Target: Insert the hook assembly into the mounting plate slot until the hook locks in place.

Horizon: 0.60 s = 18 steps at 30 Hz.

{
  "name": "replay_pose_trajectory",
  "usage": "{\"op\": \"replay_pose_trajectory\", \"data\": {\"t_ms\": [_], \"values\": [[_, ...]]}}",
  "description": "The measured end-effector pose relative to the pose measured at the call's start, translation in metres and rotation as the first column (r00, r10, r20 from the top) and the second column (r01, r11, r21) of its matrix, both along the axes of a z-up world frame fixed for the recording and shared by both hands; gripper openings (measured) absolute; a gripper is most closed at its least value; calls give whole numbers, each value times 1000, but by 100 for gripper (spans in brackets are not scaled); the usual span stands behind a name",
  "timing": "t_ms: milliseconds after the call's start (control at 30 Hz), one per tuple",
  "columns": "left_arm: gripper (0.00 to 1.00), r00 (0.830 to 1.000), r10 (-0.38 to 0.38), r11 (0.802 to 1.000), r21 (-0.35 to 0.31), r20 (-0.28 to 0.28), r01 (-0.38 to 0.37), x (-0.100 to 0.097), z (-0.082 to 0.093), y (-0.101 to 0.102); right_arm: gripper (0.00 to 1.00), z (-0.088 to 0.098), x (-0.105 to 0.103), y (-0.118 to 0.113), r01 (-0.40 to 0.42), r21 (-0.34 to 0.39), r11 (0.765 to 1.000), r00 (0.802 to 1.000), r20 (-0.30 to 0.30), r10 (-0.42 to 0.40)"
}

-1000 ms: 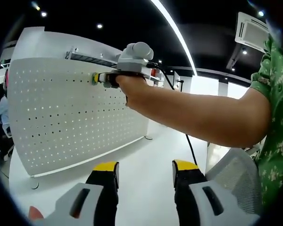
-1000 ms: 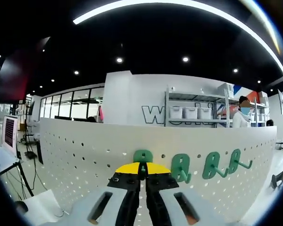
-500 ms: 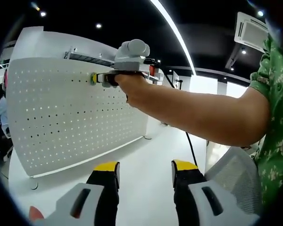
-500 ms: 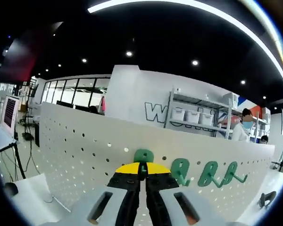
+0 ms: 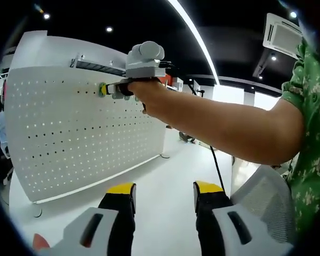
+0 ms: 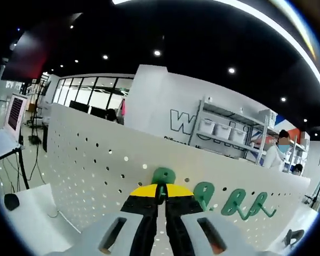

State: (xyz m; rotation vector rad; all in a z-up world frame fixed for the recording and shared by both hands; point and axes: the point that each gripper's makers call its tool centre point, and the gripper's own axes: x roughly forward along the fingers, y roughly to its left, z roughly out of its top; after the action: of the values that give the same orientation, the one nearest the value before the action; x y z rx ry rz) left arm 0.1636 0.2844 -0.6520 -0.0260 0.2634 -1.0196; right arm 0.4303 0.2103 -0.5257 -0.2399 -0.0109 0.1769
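A white pegboard mounting plate [image 5: 80,133] [image 6: 90,176] stands upright on a white table. In the right gripper view my right gripper [image 6: 161,191] is shut on a green hook [image 6: 162,176], whose back plate lies against the pegboard near its top edge. Three more green hooks [image 6: 237,202] hang in a row to its right. In the left gripper view the right gripper [image 5: 109,89] shows at the top of the board, held by a person's hand [image 5: 149,96]. My left gripper [image 5: 162,192] is open over the table, holding nothing.
The white table [image 5: 160,181] runs out in front of the board. A person's forearm [image 5: 224,130] and green patterned sleeve [image 5: 312,122] cross the left gripper view. A grey mesh chair back [image 5: 266,197] is at lower right. Shelving with white bins [image 6: 224,133] stands behind the board.
The right gripper with the green hook has tilted and shifted slightly up and left along the top of the pegboard. The left gripper has stayed in place and open.
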Motion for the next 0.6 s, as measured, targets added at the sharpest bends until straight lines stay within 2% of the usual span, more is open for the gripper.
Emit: {"op": "replay_pose_trajectory", "data": {"t_ms": [600], "values": [[45, 1000, 10, 1000, 2, 2, -10, -2, 1, 3, 10, -14, -6, -2, -1, 20, 1000, 1000, -19, 1]]}}
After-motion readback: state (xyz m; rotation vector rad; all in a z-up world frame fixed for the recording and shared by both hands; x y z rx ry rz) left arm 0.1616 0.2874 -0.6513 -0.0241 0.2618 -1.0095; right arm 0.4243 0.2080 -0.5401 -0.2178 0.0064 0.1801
